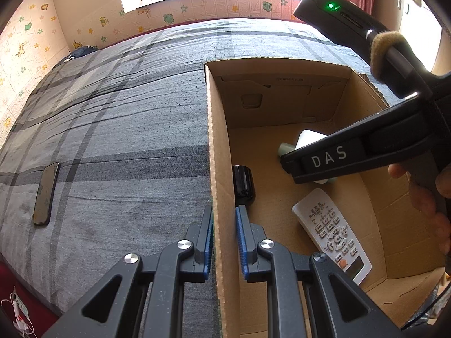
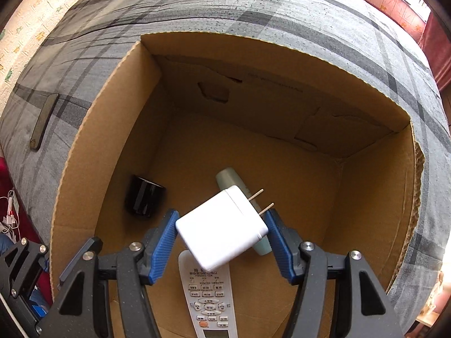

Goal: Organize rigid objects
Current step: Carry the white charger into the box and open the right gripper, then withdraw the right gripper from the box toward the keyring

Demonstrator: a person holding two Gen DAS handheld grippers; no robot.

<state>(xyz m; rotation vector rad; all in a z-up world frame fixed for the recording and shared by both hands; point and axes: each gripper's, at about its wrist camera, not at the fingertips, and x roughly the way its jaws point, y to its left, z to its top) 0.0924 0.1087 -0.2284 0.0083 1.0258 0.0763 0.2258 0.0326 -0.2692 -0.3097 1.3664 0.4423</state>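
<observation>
"DAS" (image 1: pixel 328 157) reads in white on the right hand-held gripper's side; the remote's button labels are too small to read. One cardboard box (image 2: pixel 93 152) sits on a grey plaid bed (image 1: pixel 126 118). Inside the box: one white remote (image 2: pixel 210 295), one black cup (image 2: pixel 144 200) on its side, one pale green tube (image 2: pixel 229 176). One dark phone (image 1: pixel 45 194) lies on the bed outside the box. Left hand-held gripper (image 1: pixel 225 242) is clamped on the box's left wall. Right hand-held gripper (image 2: pixel 222 242) pinches one white charger plug (image 2: pixel 221 228), two prongs showing, inside the box above the remote.
</observation>
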